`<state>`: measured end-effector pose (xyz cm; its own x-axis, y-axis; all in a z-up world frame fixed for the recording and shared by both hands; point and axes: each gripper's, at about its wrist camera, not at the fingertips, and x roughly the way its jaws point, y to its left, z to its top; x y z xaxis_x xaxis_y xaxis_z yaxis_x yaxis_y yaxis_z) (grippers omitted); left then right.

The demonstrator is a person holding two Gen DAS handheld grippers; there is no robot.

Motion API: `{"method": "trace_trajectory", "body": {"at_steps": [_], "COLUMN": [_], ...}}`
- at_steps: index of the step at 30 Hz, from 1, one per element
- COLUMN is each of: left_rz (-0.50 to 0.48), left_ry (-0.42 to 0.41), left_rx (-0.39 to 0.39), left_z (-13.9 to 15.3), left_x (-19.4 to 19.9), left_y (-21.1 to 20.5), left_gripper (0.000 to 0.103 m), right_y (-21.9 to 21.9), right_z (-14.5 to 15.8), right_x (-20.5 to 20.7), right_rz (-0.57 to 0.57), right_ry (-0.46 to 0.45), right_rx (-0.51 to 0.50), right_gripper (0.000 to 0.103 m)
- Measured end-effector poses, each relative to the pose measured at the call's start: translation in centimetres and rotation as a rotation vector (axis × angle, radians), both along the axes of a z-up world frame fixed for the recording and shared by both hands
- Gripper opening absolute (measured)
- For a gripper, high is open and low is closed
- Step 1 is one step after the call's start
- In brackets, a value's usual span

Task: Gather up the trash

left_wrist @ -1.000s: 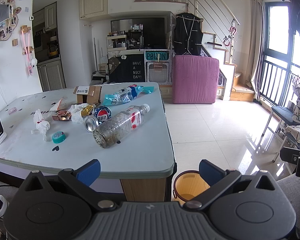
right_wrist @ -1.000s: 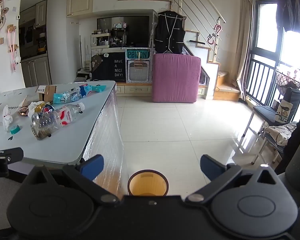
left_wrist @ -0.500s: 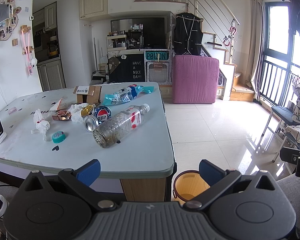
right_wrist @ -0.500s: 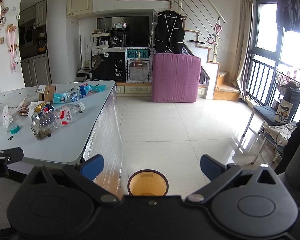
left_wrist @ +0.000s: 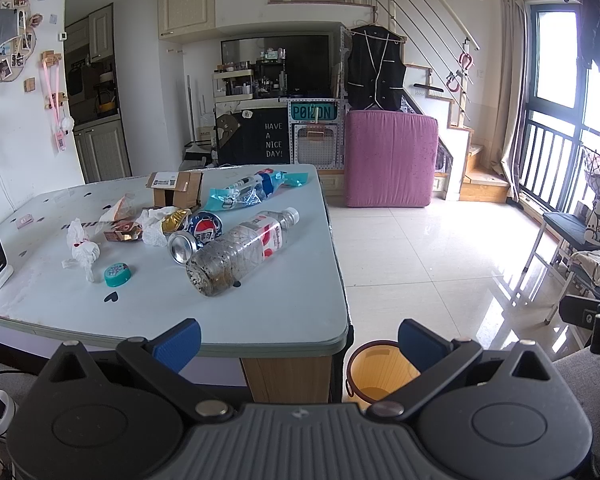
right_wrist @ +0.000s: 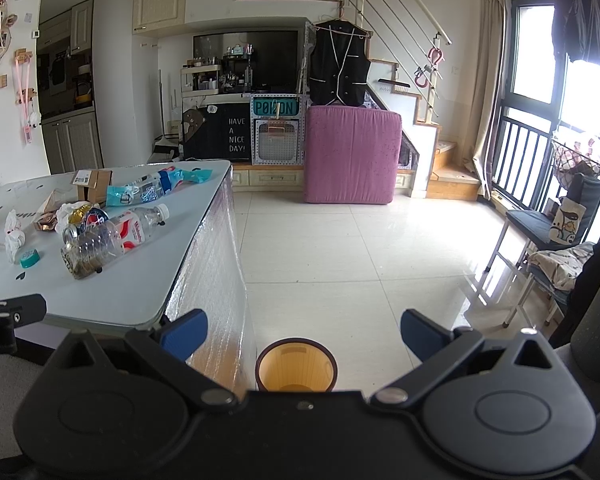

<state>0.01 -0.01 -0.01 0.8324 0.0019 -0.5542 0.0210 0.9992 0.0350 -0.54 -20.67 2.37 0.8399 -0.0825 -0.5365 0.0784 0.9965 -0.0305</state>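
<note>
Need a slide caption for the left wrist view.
Open left gripper faces trash-strewn table; orange bin waits on floor.

Two bottles (left_wrist: 242, 250), one can (left_wrist: 185, 246), one bin (left_wrist: 374, 372)

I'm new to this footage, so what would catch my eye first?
A heap of trash in the middle of the pale table: a big clear plastic bottle on its side, a crushed can beside it. On the floor by the table's corner stands an orange bin. Both grippers, left and right, are open.

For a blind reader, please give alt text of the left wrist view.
Open, empty left claw faces a table littered with a plastic bottle, a can and wrappers; an orange bin stands on the floor beside it.
</note>
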Motion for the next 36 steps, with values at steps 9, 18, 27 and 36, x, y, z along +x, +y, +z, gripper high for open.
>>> {"method": "trace_trajectory", "body": {"at_steps": [9,18,27,36], "left_rz": [0.001,0.0,0.0,0.0], "left_ry": [0.0,0.001,0.001,0.001], "left_rx": [0.0,0.0,0.0,-0.001], "left_z": [-0.01,0.0,0.0,0.0], "left_x": [0.0,0.01,0.01,0.01], "left_y": [0.0,0.0,0.0,0.0], "left_gripper": [0.103,0.103,0.103,0.103], "right_y": [-0.05,-0.03,0.0,-0.01], "right_z": [-0.02,-0.04,-0.07,-0.13], "right_x": [0.01,0.04,0.06,0.09], "right_rz": [0.0,0.0,0.0,0.0], "right_ry": [0.0,0.0,0.001,0.002], "right_rx": [0.0,0.0,0.0,0.0], "right_gripper": [0.103,0.103,0.103,0.103]}}
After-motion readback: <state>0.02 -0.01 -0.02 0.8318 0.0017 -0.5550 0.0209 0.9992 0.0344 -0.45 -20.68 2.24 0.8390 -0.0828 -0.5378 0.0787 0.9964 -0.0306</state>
